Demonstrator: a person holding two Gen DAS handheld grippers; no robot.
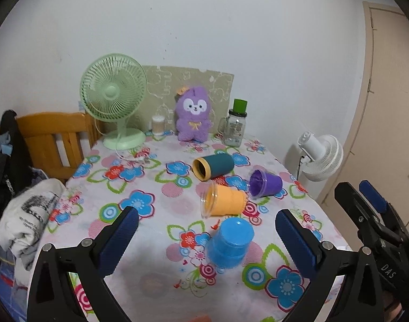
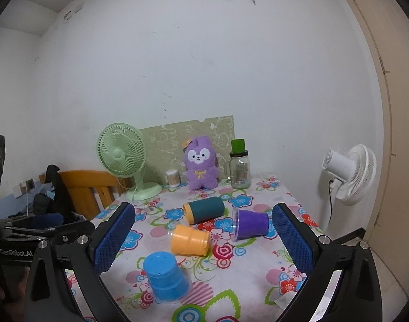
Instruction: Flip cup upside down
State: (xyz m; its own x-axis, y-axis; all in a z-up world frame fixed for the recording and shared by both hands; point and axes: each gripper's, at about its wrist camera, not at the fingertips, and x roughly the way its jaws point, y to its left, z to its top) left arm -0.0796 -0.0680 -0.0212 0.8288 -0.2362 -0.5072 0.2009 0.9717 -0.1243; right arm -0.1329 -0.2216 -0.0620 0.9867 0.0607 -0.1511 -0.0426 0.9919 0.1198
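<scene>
Four cups on the floral tabletop (image 1: 140,276). Blue cup (image 1: 230,242) stands inverted, base up, axis vertical, stepped plastic. Orange cup (image 1: 223,199), purple cup (image 1: 264,183) and teal cup (image 1: 213,166) lie sideways, mouths leftward. Left gripper (image 1: 207,240) and right gripper (image 2: 203,237): jaws wide, empty, above the tabletop.

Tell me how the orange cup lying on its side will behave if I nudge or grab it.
The orange cup rests on its round side, so it will probably roll in a curve. It looks like thin plastic, likely light, and may flex if squeezed. The purple cup lies close, so it may get bumped.
</scene>
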